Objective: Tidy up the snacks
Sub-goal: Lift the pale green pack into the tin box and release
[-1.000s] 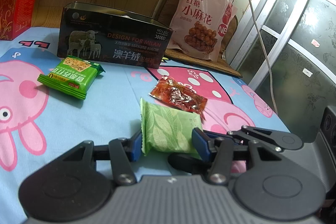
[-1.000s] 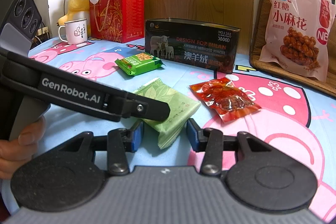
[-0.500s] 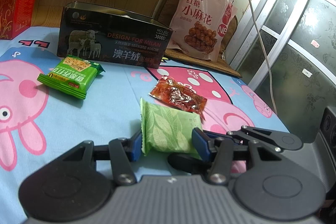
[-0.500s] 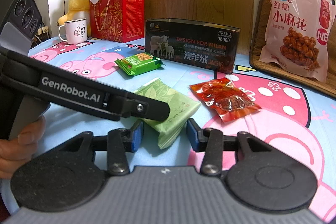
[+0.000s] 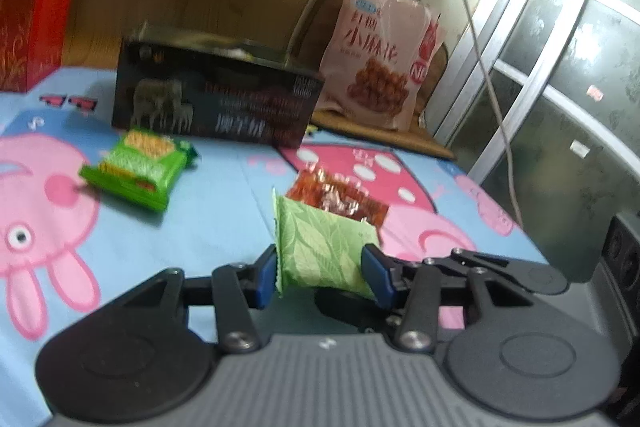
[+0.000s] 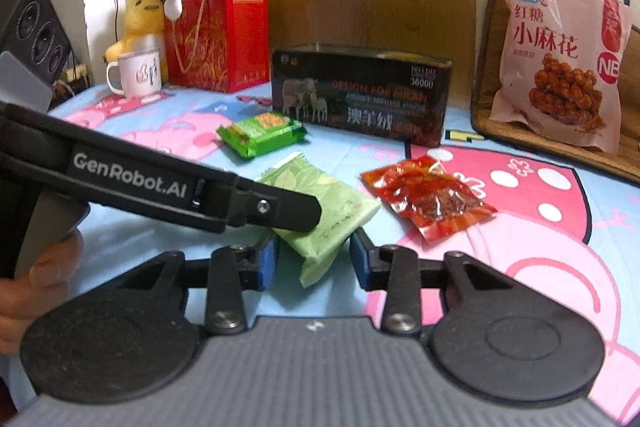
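Left view: our left tongs, jaws just closing, clench the pale green pack at six o'clock; it looks light, soft and crinkly.

Right view: our right tongs, also closing, straddle its near end without touching; grip the flat sides.

Pale green leaf-print packet lay flat on the cloth; red snack pouch just beyond it; bright green biscuit pack lay near the open black tin.
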